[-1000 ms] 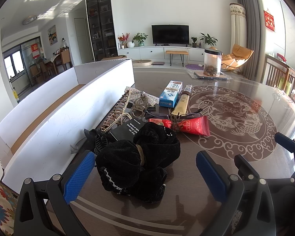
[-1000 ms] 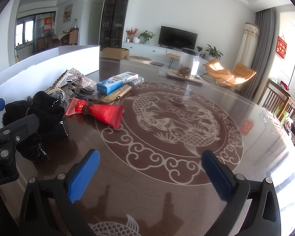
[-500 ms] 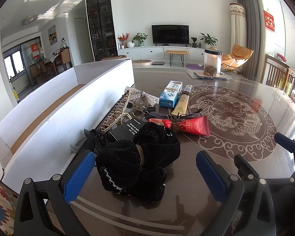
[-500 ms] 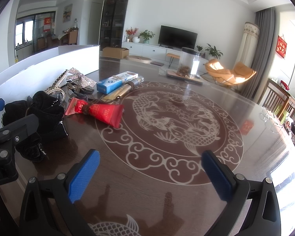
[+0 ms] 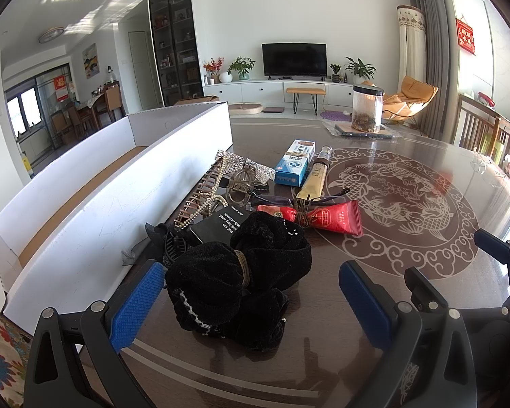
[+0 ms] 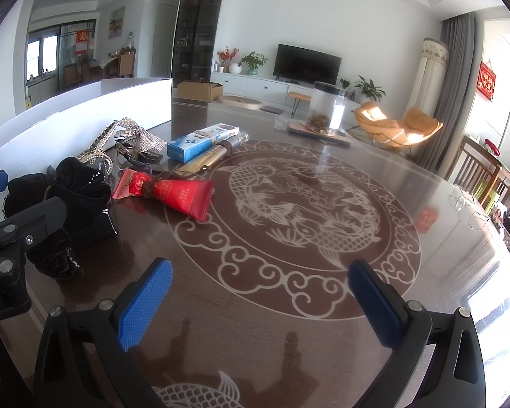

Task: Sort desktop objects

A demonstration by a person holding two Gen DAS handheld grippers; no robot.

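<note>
The left gripper (image 5: 248, 299) stands wide open low over the dark bench (image 5: 408, 272), its blue pads (image 5: 136, 306) flanking a black velvet scrunchie (image 5: 238, 278) without touching it; the scrunchie lies on the bench between the jaws. The right gripper (image 6: 260, 301) is likewise spread open and holds nothing, hovering over bare bench at the 6 o'clock edge of the carp medallion (image 6: 299, 210) inlaid in the top.

In the left wrist view the other things lie beyond the scrunchie. A small black box with white lettering (image 5: 221, 224) sits just behind it at 12 o'clock, partly under it. A red tube (image 5: 323, 219) with a brown cord wound round its middle lies at 1 o'clock, its flat end overlapping the medallion's border. Farther out are a cream and gold tube with a dark cap (image 5: 316, 176) and, touching its left side, a blue and white carton (image 5: 295, 163). At 11 o'clock a rhinestone bow (image 5: 244, 166) rests on a clear hair claw (image 5: 241, 187), and a beaded comb-like hair clip (image 5: 204, 200) leans toward the long white cardboard tray (image 5: 102, 210) that runs along the bench's left side. Dark-framed spectacles (image 5: 272, 200) lie between the claw and the red tube.

At the far edge of the bench stands a clear cylindrical jar (image 5: 367, 108) on a flat mat.
</note>
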